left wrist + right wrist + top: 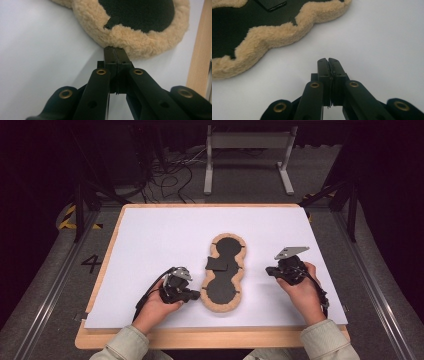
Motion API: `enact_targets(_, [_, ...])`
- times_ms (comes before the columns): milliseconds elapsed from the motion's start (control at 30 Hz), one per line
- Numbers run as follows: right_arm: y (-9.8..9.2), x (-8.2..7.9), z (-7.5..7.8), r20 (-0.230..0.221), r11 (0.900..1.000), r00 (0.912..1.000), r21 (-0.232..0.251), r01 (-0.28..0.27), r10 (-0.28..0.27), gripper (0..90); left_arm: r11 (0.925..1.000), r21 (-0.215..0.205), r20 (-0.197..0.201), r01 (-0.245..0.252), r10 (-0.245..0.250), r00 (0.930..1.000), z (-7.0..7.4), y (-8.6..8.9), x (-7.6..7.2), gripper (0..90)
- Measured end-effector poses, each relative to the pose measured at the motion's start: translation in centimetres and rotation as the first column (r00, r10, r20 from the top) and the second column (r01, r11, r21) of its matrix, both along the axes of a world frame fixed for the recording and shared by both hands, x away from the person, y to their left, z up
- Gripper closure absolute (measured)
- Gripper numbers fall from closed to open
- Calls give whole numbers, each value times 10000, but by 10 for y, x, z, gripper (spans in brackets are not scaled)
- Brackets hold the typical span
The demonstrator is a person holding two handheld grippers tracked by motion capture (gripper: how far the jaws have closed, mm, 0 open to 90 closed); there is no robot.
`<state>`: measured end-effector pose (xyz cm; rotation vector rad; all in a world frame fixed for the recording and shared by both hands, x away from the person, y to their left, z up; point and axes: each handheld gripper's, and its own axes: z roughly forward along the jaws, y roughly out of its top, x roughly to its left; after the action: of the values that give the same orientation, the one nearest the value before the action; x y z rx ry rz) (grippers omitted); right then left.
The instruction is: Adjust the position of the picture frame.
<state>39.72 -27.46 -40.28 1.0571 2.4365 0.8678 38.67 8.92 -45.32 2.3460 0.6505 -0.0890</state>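
Near the table's (150, 227) front edge, the left gripper (196, 294) is clenched empty, tips seemingly touching the pad's (223, 272) fleece rim. Right gripper (270, 270), also clenched empty, sits apart on the pad's other side. Pad lies between them, mid-table.

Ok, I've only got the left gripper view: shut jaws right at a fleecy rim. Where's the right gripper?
Observer: The right gripper is to the right of the pad, clear of its rim, over the white sheet.
Operator: Is it holding anything?
Observer: No, its jaws are shut with nothing between them.
Operator: And what shape is the whole pad?
Observer: Two round black lobes joined at a narrow waist, fleece all round, with a small black flap lying at the waist.
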Motion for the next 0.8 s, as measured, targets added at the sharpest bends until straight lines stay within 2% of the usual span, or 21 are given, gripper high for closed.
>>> enact_targets(33, [-3, -2, 1, -13, 10000, 10000, 25, 29, -29, 883, 9998, 14, 204, 193, -193, 9996, 0, -5, 1, 900])
enact_targets(133, [-11, -7, 4, 36, 9999, 9999, 107, 122, -123, 879, 9986, 31, 89, 532, -532, 9985, 1, -21, -2, 900])
enact_targets(267, [-15, -14, 8, 81, 9996, 9998, 176, 204, -205, 872, 9954, 42, 151, 961, -961, 9953, 1, -44, -3, 900])
enact_targets(400, [-18, -18, 10, 126, 9997, 9997, 137, 190, -192, 866, 9931, -9, 181, 1169, -1168, 9930, 1, -60, -3, 900])
enact_targets(667, [-22, -24, 10, -1, 9991, 9994, 257, 332, -333, 863, 9927, -144, 265, 1196, -1192, 9925, -1, -79, -3, 900])
enact_targets(800, [-19, -22, 11, -3, 9993, 9998, 295, 221, -221, 867, 9930, -102, 333, 1180, -1177, 9925, 0, -80, -4, 899])
